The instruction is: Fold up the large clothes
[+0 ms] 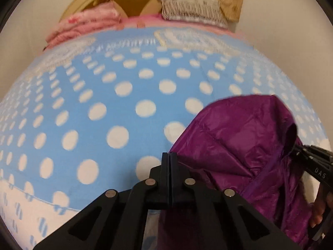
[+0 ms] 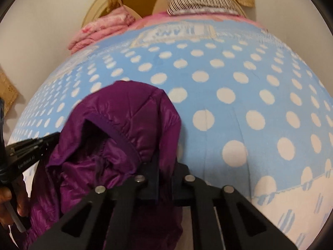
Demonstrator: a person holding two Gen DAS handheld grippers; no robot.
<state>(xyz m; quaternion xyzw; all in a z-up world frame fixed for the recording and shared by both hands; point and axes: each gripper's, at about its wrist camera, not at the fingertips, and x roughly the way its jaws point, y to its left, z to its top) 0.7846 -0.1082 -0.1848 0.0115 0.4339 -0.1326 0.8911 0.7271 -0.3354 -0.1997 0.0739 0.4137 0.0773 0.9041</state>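
Both claws clamp the purple jacket; only the right wrist view shows its hood opening over the dotted bedspread.

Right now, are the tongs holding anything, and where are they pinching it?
Both tongs pinch the purple jacket near its hood opening: the left tongs at one edge, the right tongs at the other.

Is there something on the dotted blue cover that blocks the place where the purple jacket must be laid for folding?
Nothing visible does. The purple jacket hangs between the left gripper and right gripper, and the blue dotted cover ahead is bare. The pink folded pile and striped pile lie only at its far edge.
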